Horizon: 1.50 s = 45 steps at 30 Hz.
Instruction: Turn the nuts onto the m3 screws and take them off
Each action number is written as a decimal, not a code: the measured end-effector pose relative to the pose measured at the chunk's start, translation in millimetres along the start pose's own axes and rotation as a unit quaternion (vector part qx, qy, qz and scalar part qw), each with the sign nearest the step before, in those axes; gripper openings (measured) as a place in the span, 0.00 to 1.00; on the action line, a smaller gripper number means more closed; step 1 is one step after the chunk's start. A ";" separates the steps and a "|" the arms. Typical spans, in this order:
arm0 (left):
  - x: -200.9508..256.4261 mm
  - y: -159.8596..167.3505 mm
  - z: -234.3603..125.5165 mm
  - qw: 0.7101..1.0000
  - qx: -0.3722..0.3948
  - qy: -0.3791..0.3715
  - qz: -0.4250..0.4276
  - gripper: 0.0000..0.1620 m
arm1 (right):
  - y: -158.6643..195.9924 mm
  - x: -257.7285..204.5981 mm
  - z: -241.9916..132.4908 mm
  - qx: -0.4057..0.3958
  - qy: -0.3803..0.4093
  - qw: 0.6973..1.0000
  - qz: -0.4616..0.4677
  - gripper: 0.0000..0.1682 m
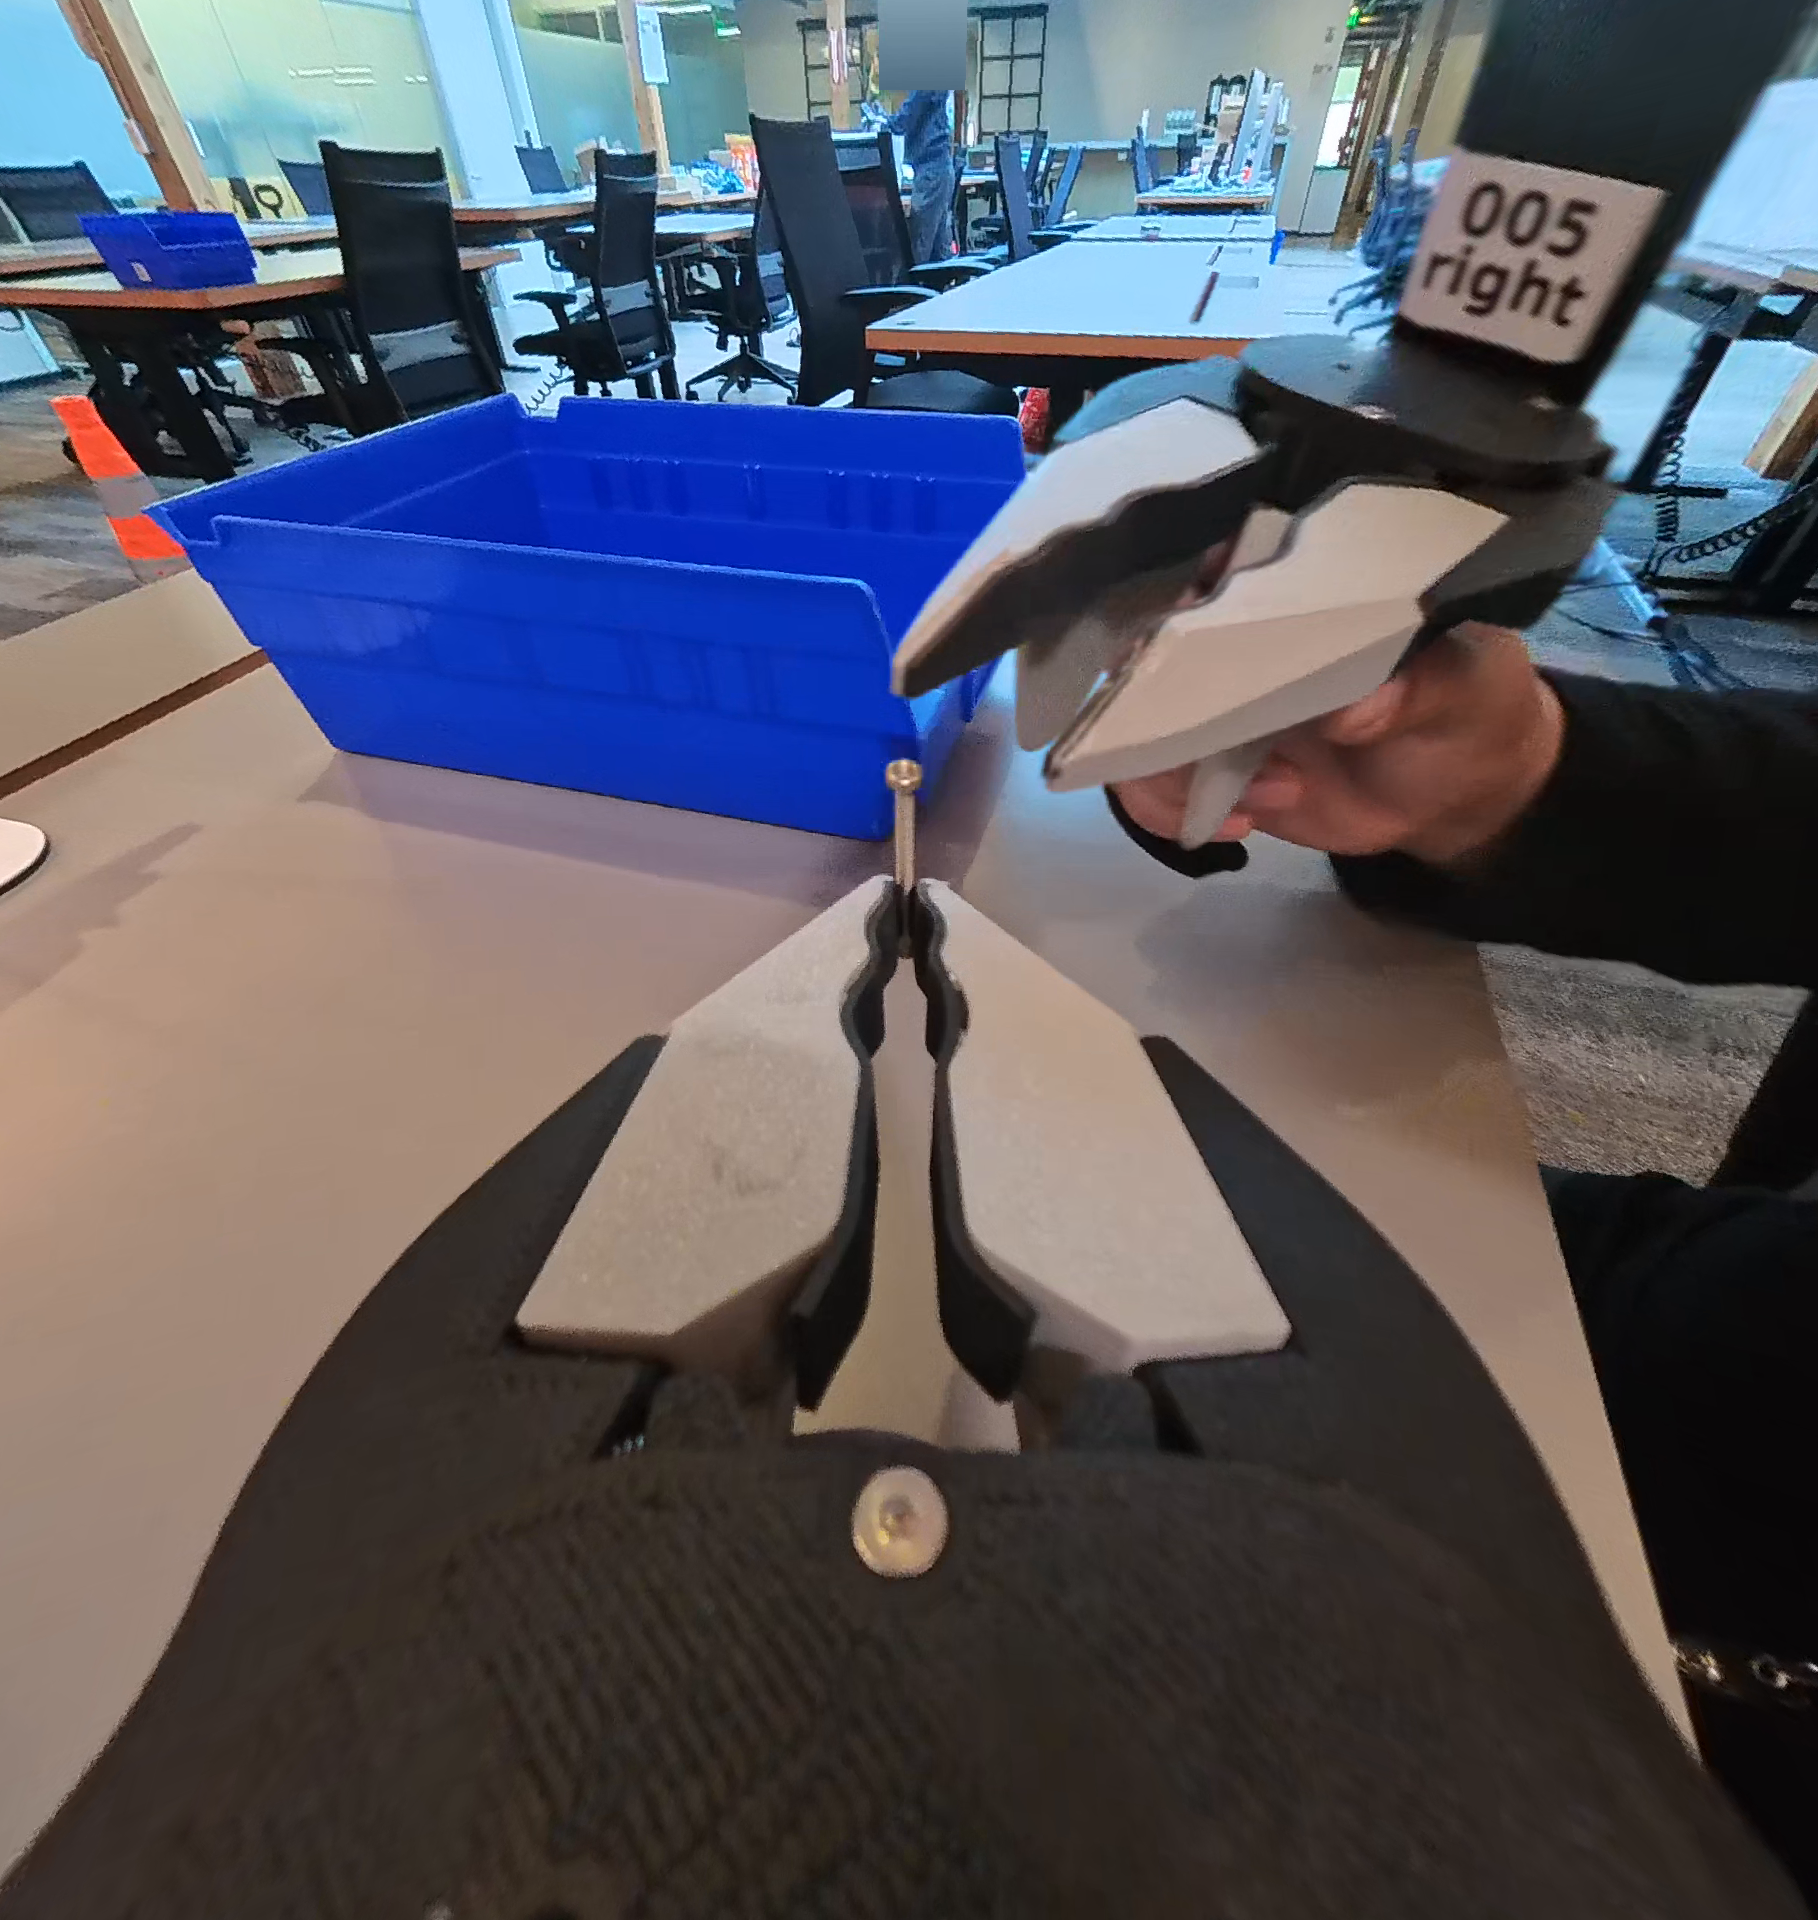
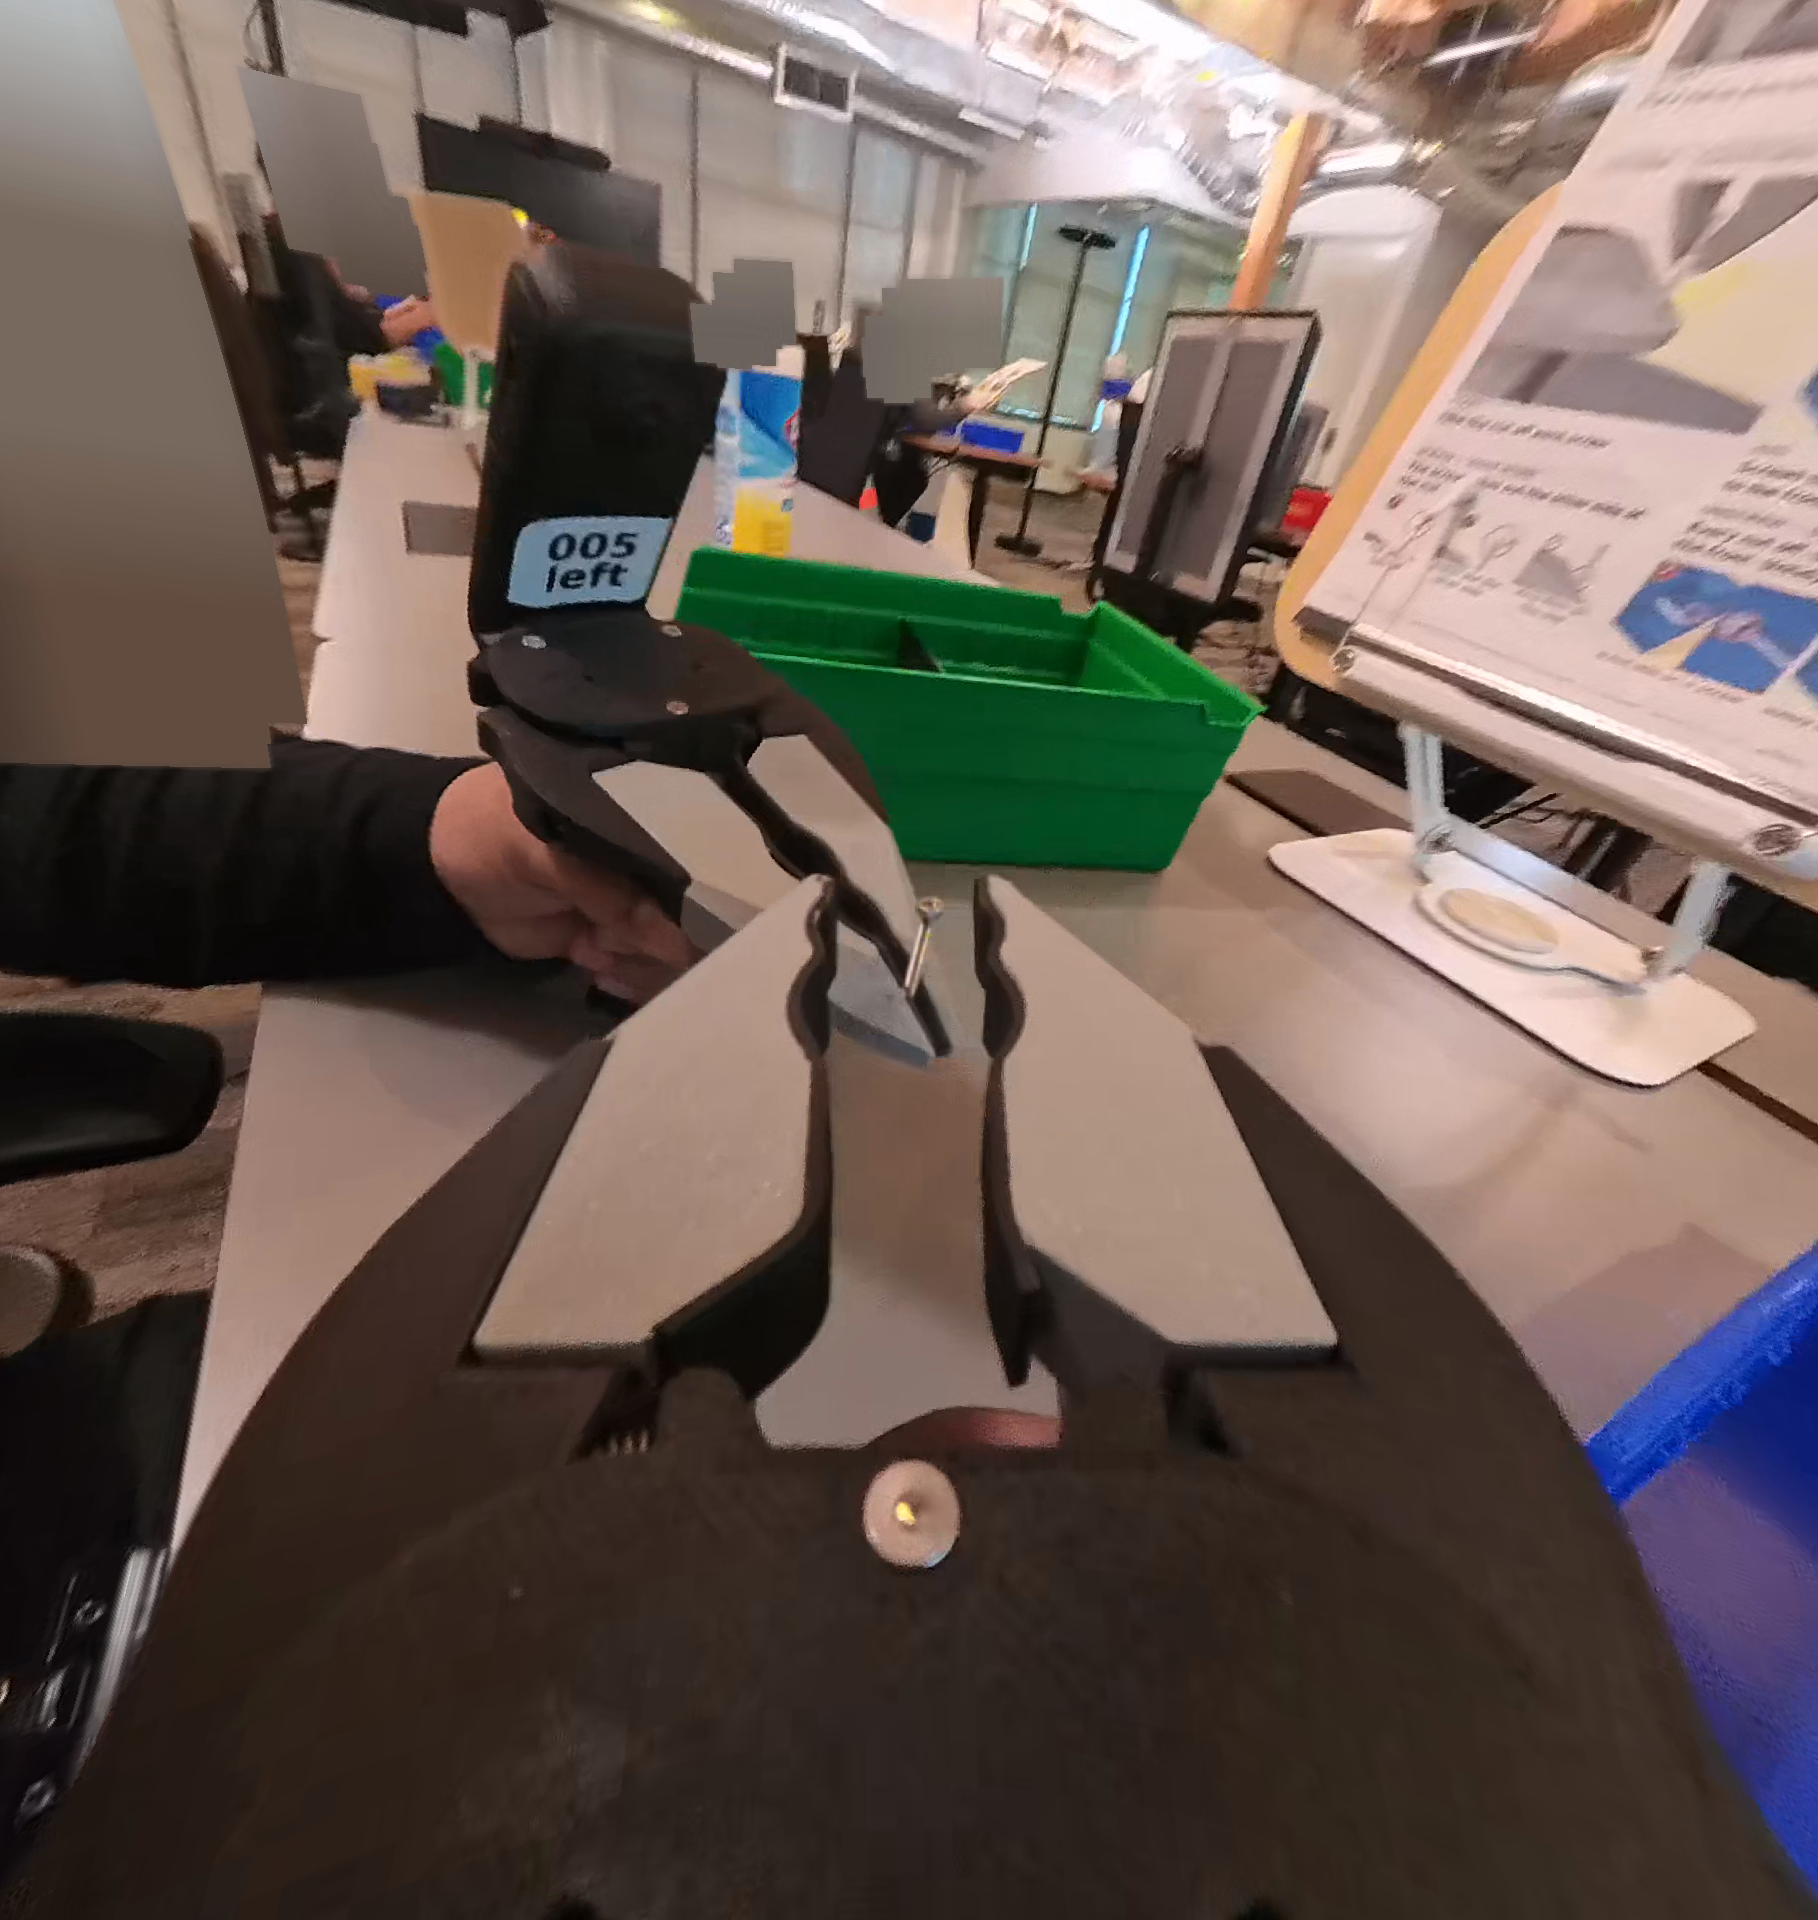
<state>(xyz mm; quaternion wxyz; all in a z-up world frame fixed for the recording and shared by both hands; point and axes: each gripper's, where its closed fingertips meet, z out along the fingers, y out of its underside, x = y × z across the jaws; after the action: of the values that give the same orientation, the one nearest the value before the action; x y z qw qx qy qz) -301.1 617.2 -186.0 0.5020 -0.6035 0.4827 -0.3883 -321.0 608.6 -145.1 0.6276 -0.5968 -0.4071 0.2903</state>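
A thin silver screw (image 1: 904, 826) is standing upright with its head at the top, its lower end being pinched between the tips of the left gripper (image 1: 906, 906), whose jaws are clenching it. From the right wrist view the same screw (image 2: 923, 943) is leaning slightly, sticking up out of the left gripper (image 2: 926, 1023), which a hand (image 2: 541, 883) in a black sleeve is holding. The right gripper (image 2: 900, 920) is sitting just in front of the screw with its jaws parted and nothing between them. In the left wrist view the right gripper (image 1: 1009, 696) is hovering above and to the right of the screw, not touching it, held by another hand (image 1: 1404, 769). Everything is sitting over a grey counter (image 1: 417, 1039). A blue bin (image 1: 593, 613) is resting just behind the screw, a green bin (image 2: 988, 717) is standing farther along, and a stand with a printed sheet (image 2: 1611, 416) is rising at the right.
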 end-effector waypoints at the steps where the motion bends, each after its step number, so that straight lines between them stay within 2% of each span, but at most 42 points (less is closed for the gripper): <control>1: 1.6 -0.5 0.0 1.000 0.001 0.004 0.002 0.00 | 1.4 0.7 0.9 -0.005 -0.009 1.000 0.002 0.15; 6: 10.2 -2.5 0.3 1.000 0.006 0.024 0.012 0.00 | 1.7 -10.7 6.9 -0.009 -0.071 0.997 0.002 0.16; 13: 17.1 -4.3 0.4 0.999 0.011 0.040 0.017 0.00 | 5.5 -19.3 14.1 -0.014 -0.093 0.995 -0.011 0.13; 29: 16.3 -3.4 0.4 0.999 0.009 0.039 0.011 0.00 | 6.5 -11.5 1.8 -0.011 -0.065 0.998 -0.017 0.10; 37: 22.7 -6.7 -0.8 0.998 0.019 0.058 0.011 0.00 | 0.7 -20.4 7.1 0.011 -0.112 0.994 0.014 0.10; 45: 20.9 -5.7 -0.9 0.998 0.015 0.056 0.003 0.00 | 2.7 -14.5 -4.8 0.011 -0.091 0.996 0.006 0.08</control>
<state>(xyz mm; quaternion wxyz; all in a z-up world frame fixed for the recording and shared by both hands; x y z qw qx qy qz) -296.0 596.8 -180.6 0.4843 -0.5716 0.5061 -0.4273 -323.7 594.1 -149.9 0.5925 -0.5633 -0.4560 0.3516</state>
